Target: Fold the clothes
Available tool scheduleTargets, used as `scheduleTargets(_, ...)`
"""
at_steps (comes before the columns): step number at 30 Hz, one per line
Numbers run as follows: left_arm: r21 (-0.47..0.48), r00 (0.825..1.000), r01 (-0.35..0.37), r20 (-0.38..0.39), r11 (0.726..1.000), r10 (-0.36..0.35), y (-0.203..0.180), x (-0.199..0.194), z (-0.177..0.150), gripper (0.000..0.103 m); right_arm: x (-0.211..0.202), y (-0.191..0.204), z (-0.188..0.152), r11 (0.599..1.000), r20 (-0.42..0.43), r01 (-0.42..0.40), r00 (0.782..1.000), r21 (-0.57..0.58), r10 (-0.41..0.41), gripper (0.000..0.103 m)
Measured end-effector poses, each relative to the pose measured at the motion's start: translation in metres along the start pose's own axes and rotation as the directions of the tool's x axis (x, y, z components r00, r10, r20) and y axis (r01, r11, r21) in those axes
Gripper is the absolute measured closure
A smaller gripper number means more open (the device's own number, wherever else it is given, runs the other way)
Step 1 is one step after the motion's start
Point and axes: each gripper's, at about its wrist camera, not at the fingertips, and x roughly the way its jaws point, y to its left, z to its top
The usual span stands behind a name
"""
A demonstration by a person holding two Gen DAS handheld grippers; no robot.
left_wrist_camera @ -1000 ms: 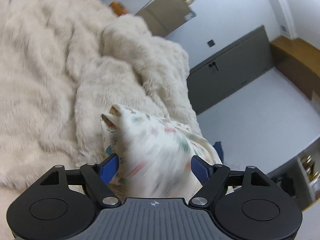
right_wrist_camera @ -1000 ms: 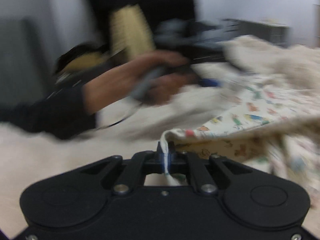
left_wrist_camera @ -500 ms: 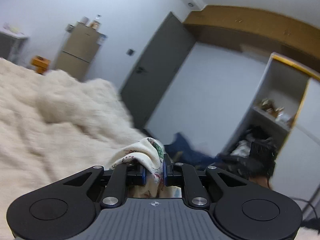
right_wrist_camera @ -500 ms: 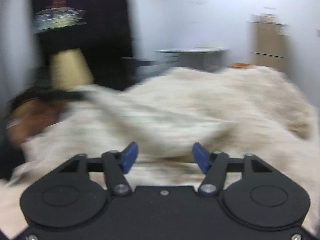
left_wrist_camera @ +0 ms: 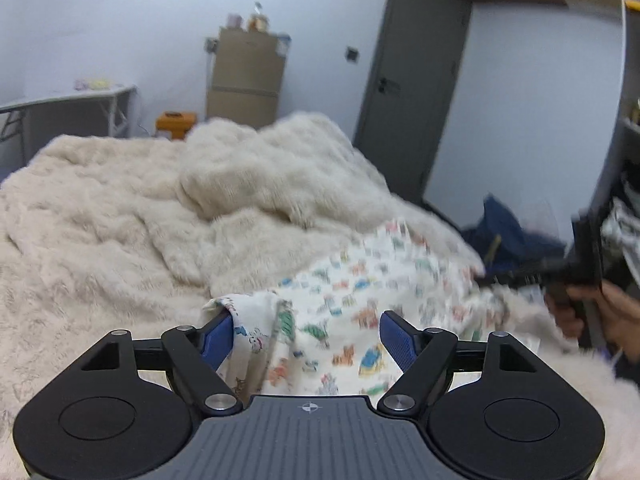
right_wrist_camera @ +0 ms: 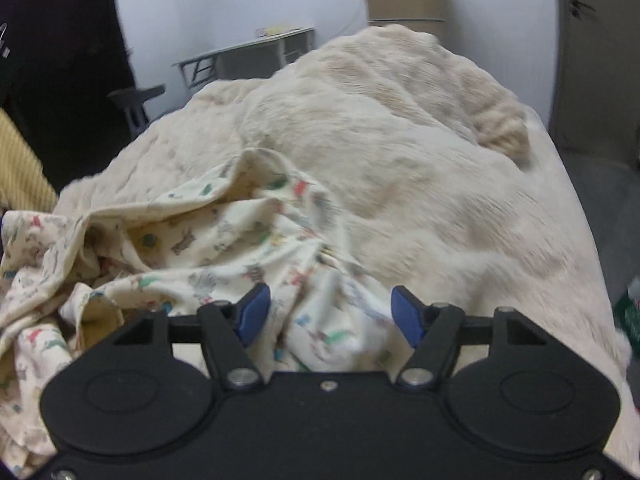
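A cream garment [left_wrist_camera: 360, 292] printed with small coloured animals lies crumpled on a fluffy cream blanket [left_wrist_camera: 120, 208]. My left gripper [left_wrist_camera: 307, 336] hovers over its near edge, jaws opening. A fold of the cloth leans on the left pad [left_wrist_camera: 218, 336], but the pads do not press it. In the right wrist view the same garment [right_wrist_camera: 208, 240] is bunched up at the lower left. My right gripper [right_wrist_camera: 330, 312] stands over it, jaws opening, with loose cloth lying below and between them. A hand holds the right gripper [left_wrist_camera: 576, 276] at the left view's right edge.
A brown fridge [left_wrist_camera: 246, 76], a grey door [left_wrist_camera: 408, 80], a white table [left_wrist_camera: 68, 100] and an orange box [left_wrist_camera: 176, 122] stand behind the bed. Dark blue clothes [left_wrist_camera: 504, 224] lie on the floor. A black chair [right_wrist_camera: 138, 100] stands to the left.
The left gripper, shut on a fold of the garment half a second ago, now stands wide open. The right gripper let go of its cloth corner and swung across over the crumpled garment.
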Motion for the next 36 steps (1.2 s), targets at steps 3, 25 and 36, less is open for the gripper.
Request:
scheduleTargets(3,-0.086,0.996,-0.079,0.044,0.993,0.083,0.029,-0.017,0.001,0.029,-0.007,-0.014,-0.007,0.999,-0.001,-0.019,1.0,0.027,0.019,0.032)
scheduleTargets(25,0.159,0.996,-0.064,0.067,0.985,0.054,-0.04,-0.009,-0.044,0.092,-0.043,-0.009,0.014,0.992,0.208,-0.062,0.977,0.11,0.038,0.095)
scheduleTargets(36,0.105,0.944,-0.231,0.265,0.967,0.197,0.015,-0.07,0.014,0.093,-0.169,0.012,0.06,1.0,0.531,-0.023,0.847,-0.012,0.026,0.096)
